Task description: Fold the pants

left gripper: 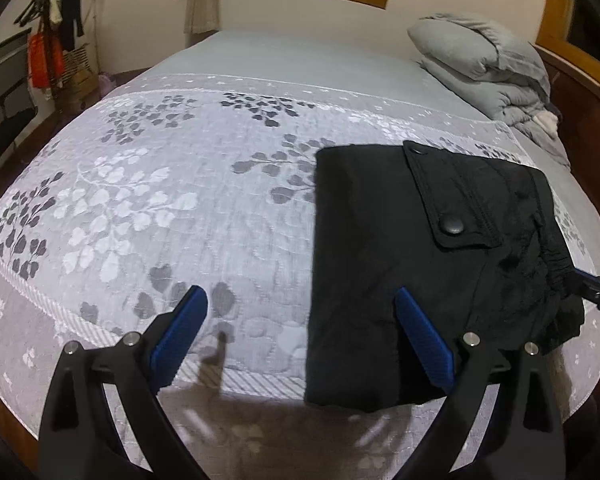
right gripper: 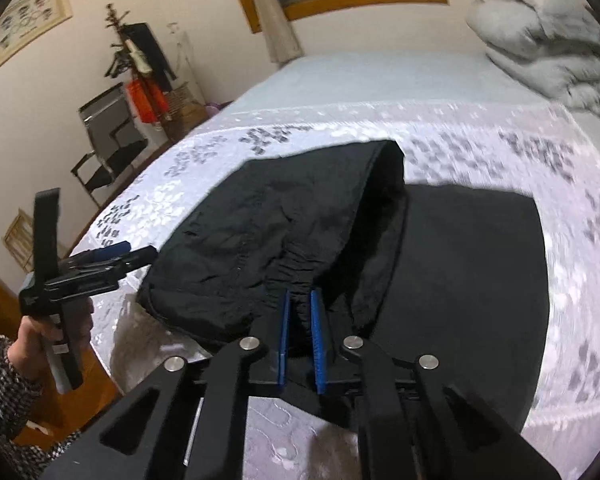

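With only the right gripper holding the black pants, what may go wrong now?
1. The right gripper pinches only a small bunch of the gathered waistband of the black pants; it may slip out or drag the folded layers apart.
2. The left gripper is open and holds nothing, so the lower layers may shift on the bedspread.

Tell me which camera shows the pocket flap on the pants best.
The left wrist view: the pocket flap lies face up with its snap button clear. In the right wrist view the pants show only plain fabric and gathered waistband; no flap is visible.

black pants (left gripper: 432,264) folded on bed, waistband lifted.
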Demonstrator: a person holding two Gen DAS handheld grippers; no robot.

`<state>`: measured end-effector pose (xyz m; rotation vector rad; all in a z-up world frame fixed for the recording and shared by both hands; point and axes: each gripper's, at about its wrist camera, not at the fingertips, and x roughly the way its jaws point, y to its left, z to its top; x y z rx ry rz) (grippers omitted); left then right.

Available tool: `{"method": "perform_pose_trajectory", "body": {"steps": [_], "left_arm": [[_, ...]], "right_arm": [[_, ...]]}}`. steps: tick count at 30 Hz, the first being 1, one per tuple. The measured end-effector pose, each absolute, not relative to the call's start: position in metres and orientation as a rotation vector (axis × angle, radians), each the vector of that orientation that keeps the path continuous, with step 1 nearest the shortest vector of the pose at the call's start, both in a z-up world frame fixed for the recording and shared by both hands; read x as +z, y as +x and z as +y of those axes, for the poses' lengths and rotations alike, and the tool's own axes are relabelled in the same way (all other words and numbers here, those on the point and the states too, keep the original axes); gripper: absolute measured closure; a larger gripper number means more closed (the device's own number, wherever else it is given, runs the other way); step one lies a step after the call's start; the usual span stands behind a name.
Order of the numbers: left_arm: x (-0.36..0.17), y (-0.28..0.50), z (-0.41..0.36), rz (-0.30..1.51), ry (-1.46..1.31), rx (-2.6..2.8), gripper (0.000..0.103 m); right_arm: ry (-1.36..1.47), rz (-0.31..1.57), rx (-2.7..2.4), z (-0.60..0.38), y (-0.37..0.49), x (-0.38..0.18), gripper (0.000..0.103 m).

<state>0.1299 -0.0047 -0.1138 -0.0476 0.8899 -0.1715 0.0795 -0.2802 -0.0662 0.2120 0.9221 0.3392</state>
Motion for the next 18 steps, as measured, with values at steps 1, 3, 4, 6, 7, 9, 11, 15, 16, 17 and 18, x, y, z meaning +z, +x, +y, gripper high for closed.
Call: {"method": "perform_pose_trajectory", "body": {"steps": [1, 3, 4, 6, 7, 9, 11, 15, 16, 17, 18], "left_arm": [[-0.114, 0.130, -0.008, 0.890, -0.040, -0.176, 0.008], [-0.115, 0.129, -0.012, 0.889, -0.024, -0.178, 0.008], [-0.114, 0.129, -0.012, 0.886, -0.021, -0.180, 0.008], [-0.112, 0.129, -0.010, 0.885, -0.020, -0.181, 0.008], [-0.111, 0.129, -0.009, 0.884, -0.020, -0.178, 0.008], [-0.110, 0.129, -0.006, 0.880, -0.022, -0.167, 0.008], [-0.109, 0.129, -0.001, 0.878, -0.029, -0.157, 0.008], [-0.107, 0.129, 0.006, 0.882, -0.049, -0.144, 0.008], [-0.107, 0.128, 0.007, 0.883, -0.050, -0.142, 0.008], [-0.107, 0.128, 0.008, 0.883, -0.051, -0.141, 0.008], [-0.106, 0.128, 0.009, 0.884, -0.051, -0.140, 0.008]], "right_arm": [[0.219, 0.930, 0.325, -0.281, 0.079, -0.068, 0.089], [0.230, 0.929, 0.317, -0.284, 0.077, -0.066, 0.046], [0.239, 0.915, 0.318, -0.285, 0.075, -0.063, 0.032], [0.253, 0.872, 0.308, -0.291, 0.070, -0.055, 0.019], [0.268, 0.871, 0.304, -0.294, 0.069, -0.054, 0.018], [0.333, 0.880, 0.275, -0.305, 0.068, -0.057, 0.013], [0.402, 0.912, 0.266, -0.315, 0.071, -0.066, 0.010], [0.626, 0.944, 0.309, -0.328, 0.084, -0.088, 0.010], [0.681, 0.951, 0.324, -0.328, 0.089, -0.094, 0.010], [0.706, 0.959, 0.328, -0.327, 0.094, -0.098, 0.010], [0.719, 0.964, 0.333, -0.326, 0.097, -0.101, 0.010]]}}
